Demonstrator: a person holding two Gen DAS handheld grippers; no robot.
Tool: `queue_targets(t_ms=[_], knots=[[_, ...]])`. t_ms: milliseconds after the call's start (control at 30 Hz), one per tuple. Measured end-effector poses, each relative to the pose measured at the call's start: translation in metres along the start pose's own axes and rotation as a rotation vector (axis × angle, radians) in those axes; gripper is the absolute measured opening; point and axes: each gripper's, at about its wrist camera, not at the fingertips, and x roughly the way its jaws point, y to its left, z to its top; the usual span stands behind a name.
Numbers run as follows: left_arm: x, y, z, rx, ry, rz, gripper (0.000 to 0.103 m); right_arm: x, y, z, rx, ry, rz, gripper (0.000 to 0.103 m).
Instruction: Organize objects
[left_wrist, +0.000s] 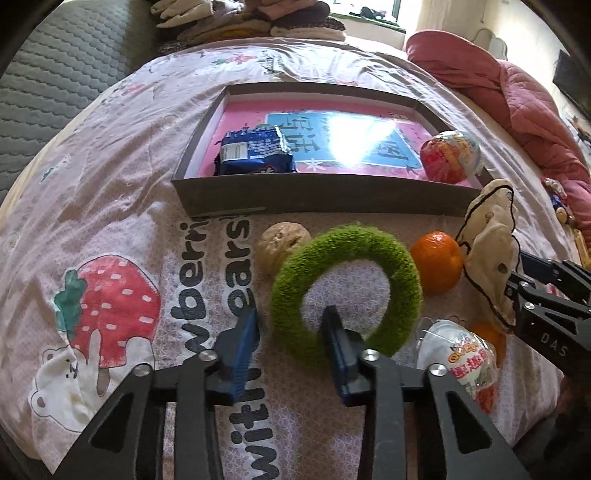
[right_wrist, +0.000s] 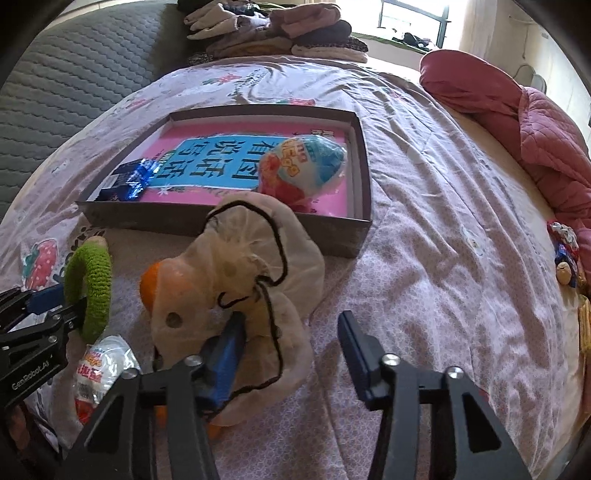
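Fingers of left gripper (left_wrist: 290, 334) apart, straddling near rim of green ring (left_wrist: 345, 291): one finger inside the hole, one outside; contact unclear. Ring on bed (left_wrist: 110, 155), just short of tray's (left_wrist: 317, 197) near wall. Walnut (left_wrist: 282, 245) touching ring's far-left edge, orange (left_wrist: 437, 262) just beside its right edge. Wrapped egg (left_wrist: 467, 363) near right, low. Right gripper (right_wrist: 291, 349) fingers apart; left finger pressed into beige pouch (right_wrist: 243, 280), right finger clear of it, over bare sheet. Pouch draped over a second orange (right_wrist: 155, 282), near tray's near wall. Tray holding blue packet (left_wrist: 255, 149) at left, second egg (right_wrist: 303, 164) at right; middle of tray floor open. Open bed right of tray and pouch. Pink quilt (right_wrist: 517, 122) along far right edge.
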Motion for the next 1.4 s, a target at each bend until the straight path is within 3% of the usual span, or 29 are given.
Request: queue_targets(t_ms=[100, 233, 733, 1400], knots=[[-0.001, 0.001, 0.001, -0.008, -0.001, -0.025, 0.017, -0.001, 0.0, 0.0, 0.001, -0.002, 0.021, 0.032], [-0.003, 0.001, 0.0, -0.003, -0.002, -0.043, 0.013, -0.005, 0.001, 0.0, -0.005, -0.014, 0.019, 0.028], [-0.02, 0.002, 0.002, 0.004, -0.051, -0.078, 0.012, -0.02, -0.011, 0.003, 0.04, -0.073, 0.045, 0.025], [-0.047, -0.009, 0.003, 0.067, -0.179, 0.013, 0.012, -0.044, 0.0, 0.009, 0.016, -0.185, 0.076, 0.025]])
